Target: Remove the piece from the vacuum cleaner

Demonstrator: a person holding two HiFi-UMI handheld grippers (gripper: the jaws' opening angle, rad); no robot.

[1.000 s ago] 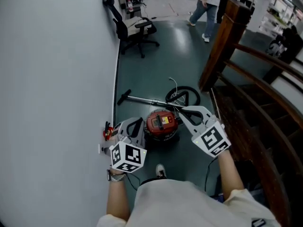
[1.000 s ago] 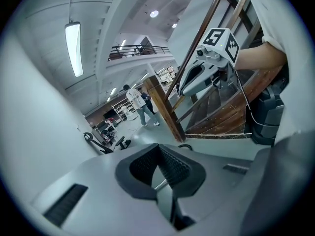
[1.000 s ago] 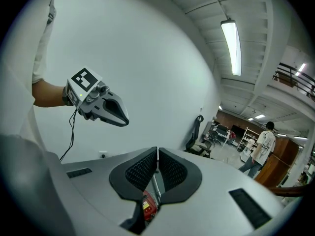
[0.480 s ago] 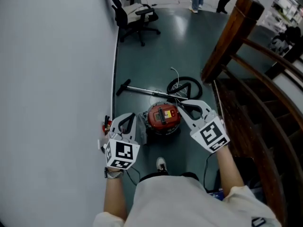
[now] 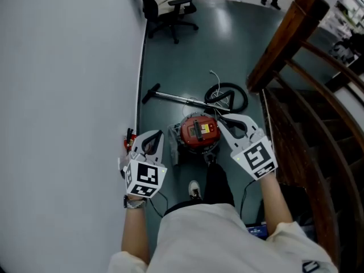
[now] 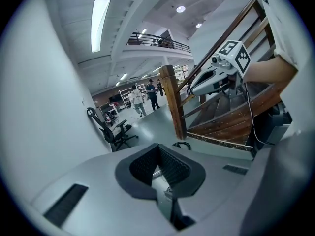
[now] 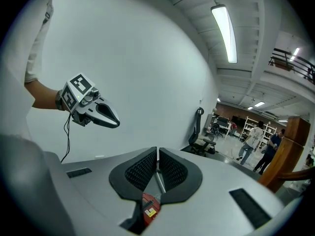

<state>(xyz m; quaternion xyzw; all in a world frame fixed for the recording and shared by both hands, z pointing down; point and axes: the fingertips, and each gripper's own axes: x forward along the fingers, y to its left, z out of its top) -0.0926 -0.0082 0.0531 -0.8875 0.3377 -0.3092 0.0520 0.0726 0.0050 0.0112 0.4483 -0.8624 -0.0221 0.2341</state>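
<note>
Left tongs [image 5: 152, 143] and right tongs [image 5: 226, 122], both closed empty, above one vacuum cleaner [image 5: 199, 131].

The vacuum [image 5: 199, 132] sits on the floor, just ahead of your foot [image 5: 194, 190]. Your left gripper [image 5: 152, 138] hangs to its left, by the wall [image 5: 68, 95]. Your right gripper [image 5: 226, 119] hangs to its right, toward the stairs [image 5: 307, 135]. Behind the vacuum lies the wand [image 5: 173, 98], with the hose [image 5: 227, 95] at its right end. The chair [image 5: 170, 4] stands far behind, along the floor's left edge.

Both empty: left gripper [image 5: 153, 140] and right gripper [image 5: 226, 122], jaws together
Forearms extended, tilted downward — one either side of the vacuum cleaner [image 5: 199, 133].
</note>
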